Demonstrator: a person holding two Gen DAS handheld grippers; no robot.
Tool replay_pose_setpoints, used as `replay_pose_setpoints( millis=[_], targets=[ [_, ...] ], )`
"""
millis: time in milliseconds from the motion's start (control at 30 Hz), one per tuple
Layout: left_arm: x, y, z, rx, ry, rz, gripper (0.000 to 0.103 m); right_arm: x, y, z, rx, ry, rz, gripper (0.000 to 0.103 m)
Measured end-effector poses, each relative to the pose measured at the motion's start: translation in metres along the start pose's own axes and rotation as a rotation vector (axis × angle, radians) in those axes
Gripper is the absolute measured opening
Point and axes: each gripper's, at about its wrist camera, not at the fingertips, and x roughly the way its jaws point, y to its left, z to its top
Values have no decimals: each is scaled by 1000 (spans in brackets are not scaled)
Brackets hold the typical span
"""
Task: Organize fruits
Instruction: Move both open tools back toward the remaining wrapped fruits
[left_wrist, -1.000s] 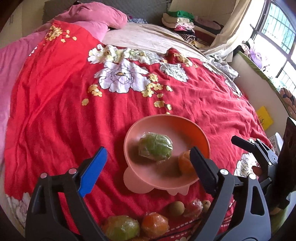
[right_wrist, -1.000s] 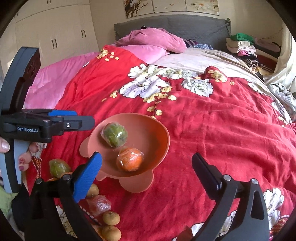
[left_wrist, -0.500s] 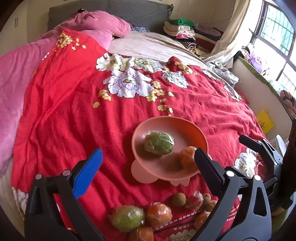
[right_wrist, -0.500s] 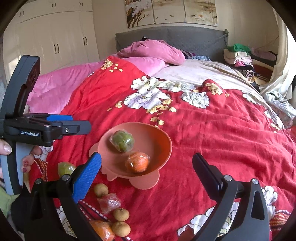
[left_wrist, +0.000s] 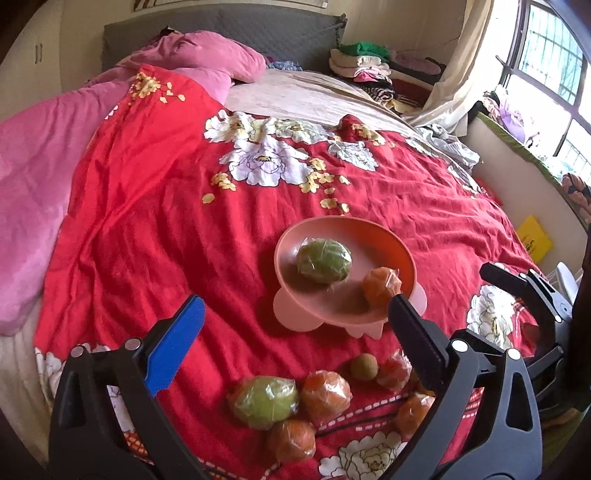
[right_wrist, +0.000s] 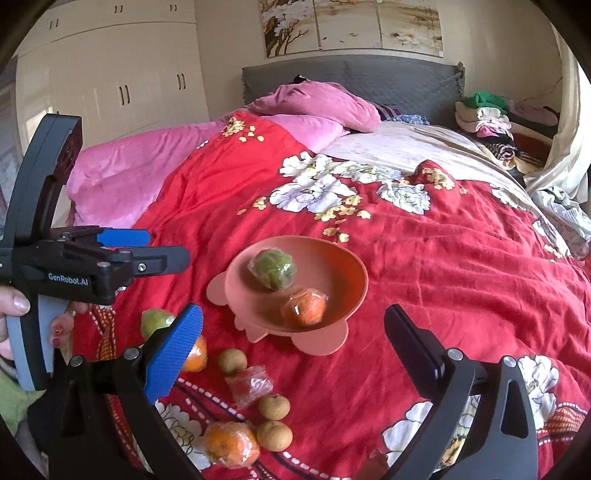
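- Between the fingers of the left gripper (left_wrist: 295, 339) nothing is held; its jaws are spread wide above the red bedspread (left_wrist: 147, 206).
- Between the fingers of the right gripper (right_wrist: 291, 343) there is also nothing, and its jaws are spread wide too.
- Just beyond both grippers, a pink footed bowl (left_wrist: 369, 229) stands on the bedspread.
- Inside the bowl lie two fruits in clear wrap: a green fruit (left_wrist: 324, 260) and an orange fruit (left_wrist: 380, 287), near each other.
- On the bedspread in front of the bowl, close to the left gripper, several fruits lie loose: a wrapped green one (left_wrist: 264, 402), a wrapped orange one (left_wrist: 325, 391) touching it, another orange one (left_wrist: 291, 441) just below these, and a small brown round fruit (left_wrist: 364, 366).
- In the right wrist view, the same loose group shows three small brown fruits (right_wrist: 232, 362), a small red wrapped piece (right_wrist: 250, 386) and a wrapped orange (right_wrist: 231, 445).
- At the left edge of that view, a person's hand (right_wrist: 14, 306) holds the handle of the left gripper.
- Farther away, a pink quilt (right_wrist: 122, 166) lies beside the red bedspread, and folded clothes (right_wrist: 484, 118) are piled near the grey headboard (right_wrist: 388, 81).
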Motion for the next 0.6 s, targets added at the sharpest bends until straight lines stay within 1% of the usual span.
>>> replay_pose_setpoints(
  millis=[367,600],
  targets=[
    [-3,-5,-16,19,14,-2,93,-9,13,-15,5,16,4,99],
    [-5,-6,-31,47,26,21,93,-11,19,-26,11,42,8,99]
  ],
)
